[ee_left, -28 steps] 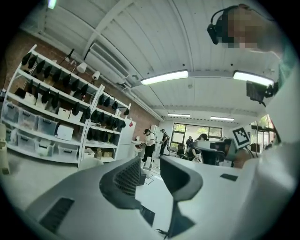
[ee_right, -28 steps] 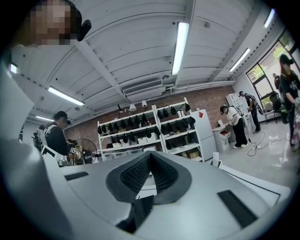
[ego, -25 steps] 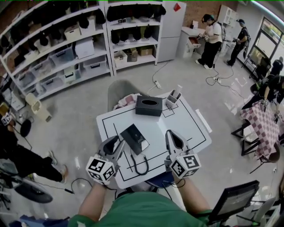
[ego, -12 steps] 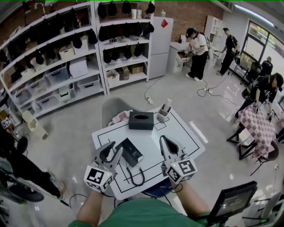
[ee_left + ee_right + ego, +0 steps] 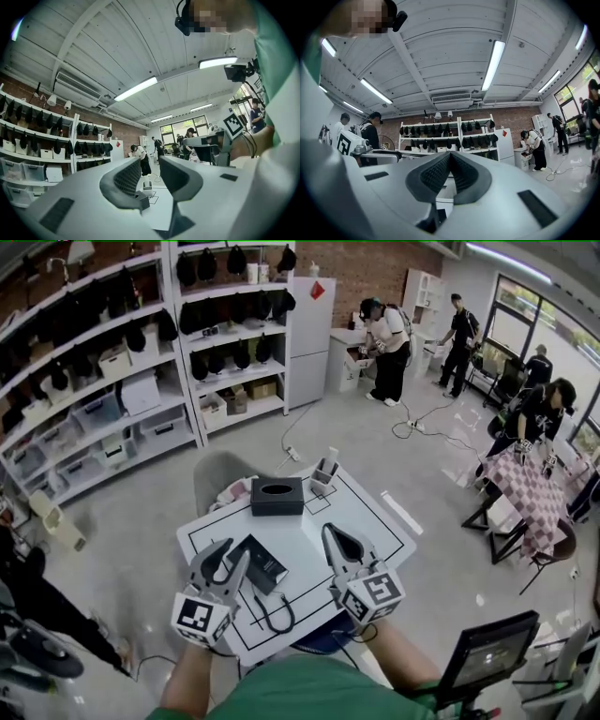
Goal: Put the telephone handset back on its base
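Observation:
A black telephone (image 5: 256, 564) lies on the left half of the white table (image 5: 366, 521), and its black cord (image 5: 272, 613) loops toward the near edge. I cannot tell the handset apart from the base. My left gripper (image 5: 228, 557) hangs just left of the phone, open with nothing between its fingers, and it is tilted up toward the ceiling (image 5: 152, 178). My right gripper (image 5: 330, 532) is to the phone's right above the table, shut and empty, and also tilted upward (image 5: 450, 161).
A black tissue box (image 5: 277, 496) and a small pen holder (image 5: 325, 470) stand at the table's far edge, with a grey chair (image 5: 217, 486) behind them. Shelves (image 5: 141, 381) line the back wall. A checked table (image 5: 525, 498) stands to the right and a dark screen (image 5: 487, 657) near right.
The head view has drawn back, so the table looks smaller and sits further left. Both grippers kept their places beside the phone, the left still open and the right still shut.

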Demonstrator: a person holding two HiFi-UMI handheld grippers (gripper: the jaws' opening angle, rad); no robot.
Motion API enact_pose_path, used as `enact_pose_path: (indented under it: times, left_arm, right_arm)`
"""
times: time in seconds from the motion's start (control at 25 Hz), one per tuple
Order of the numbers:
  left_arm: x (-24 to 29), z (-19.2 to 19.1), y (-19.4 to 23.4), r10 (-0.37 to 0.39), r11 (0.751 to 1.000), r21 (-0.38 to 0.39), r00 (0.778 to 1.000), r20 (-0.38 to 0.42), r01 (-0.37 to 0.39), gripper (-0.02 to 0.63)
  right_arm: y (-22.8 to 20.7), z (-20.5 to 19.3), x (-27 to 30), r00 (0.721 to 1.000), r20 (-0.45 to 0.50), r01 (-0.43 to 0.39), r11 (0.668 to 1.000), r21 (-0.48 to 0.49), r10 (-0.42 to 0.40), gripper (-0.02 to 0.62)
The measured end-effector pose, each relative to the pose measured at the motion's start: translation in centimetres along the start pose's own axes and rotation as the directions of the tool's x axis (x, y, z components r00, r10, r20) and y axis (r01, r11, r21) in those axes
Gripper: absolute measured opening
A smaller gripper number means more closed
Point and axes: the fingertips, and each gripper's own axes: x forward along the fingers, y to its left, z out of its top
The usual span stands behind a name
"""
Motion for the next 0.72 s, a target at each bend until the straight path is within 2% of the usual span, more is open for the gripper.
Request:
enact_pose_path:
  times: [0.72]
  left_arm:
    - [0.3, -1.2, 1.6, 0.014, 1.0, -0.009, 1.0, -0.01, -0.014, 0.14]
  right_arm:
    - [-0.6, -0.7, 0.9, 1.0, -0.011, 0.021, 1.0, 0.015, -0.021, 0.021]
